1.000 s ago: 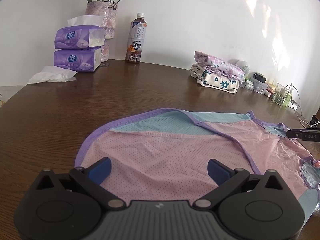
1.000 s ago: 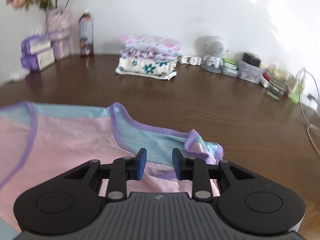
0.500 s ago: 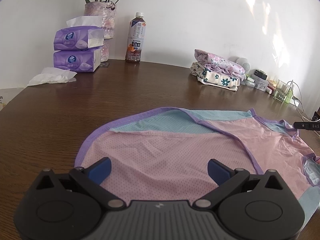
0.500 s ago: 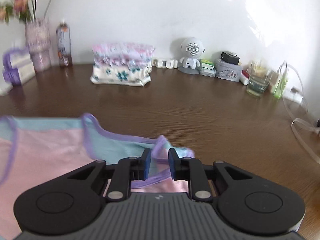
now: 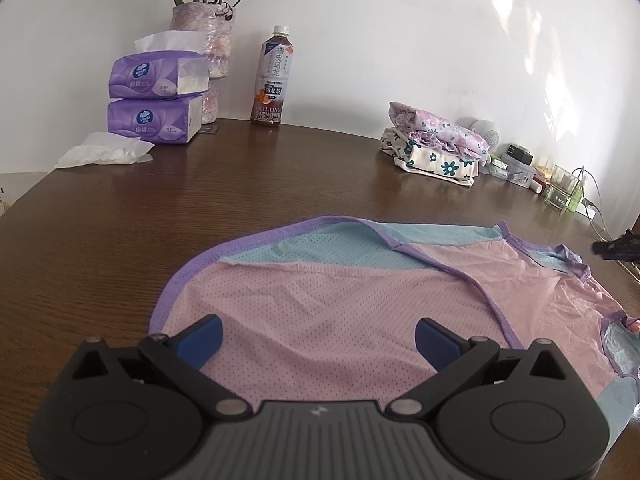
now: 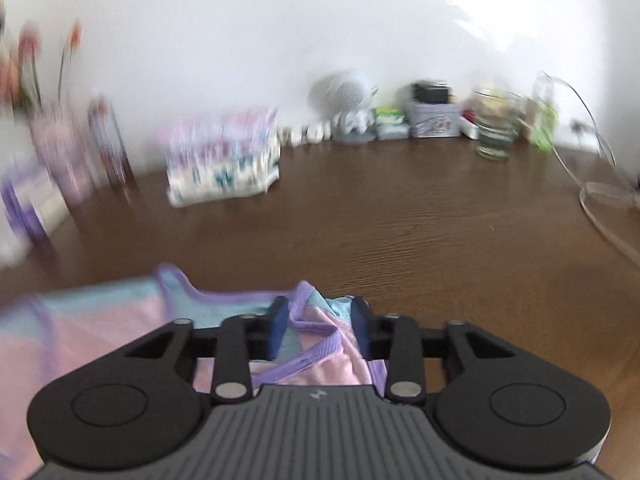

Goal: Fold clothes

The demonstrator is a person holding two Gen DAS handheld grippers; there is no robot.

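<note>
Right hand-held gripper: we are clamping the garment corner for folding | left hand-held gripper: we are hovering spread wide | garment is lying flat on the surface

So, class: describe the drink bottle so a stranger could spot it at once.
Look along the far edge of the wooden table, against the white wall. Right of the flower vase and purple tissue packs stands the bottle: tall, white-capped, with dark tea.

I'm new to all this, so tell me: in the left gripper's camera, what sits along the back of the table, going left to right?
Loose tissue → purple tissue packs → flower vase → tea bottle → folded floral clothes → glass jar.
</note>
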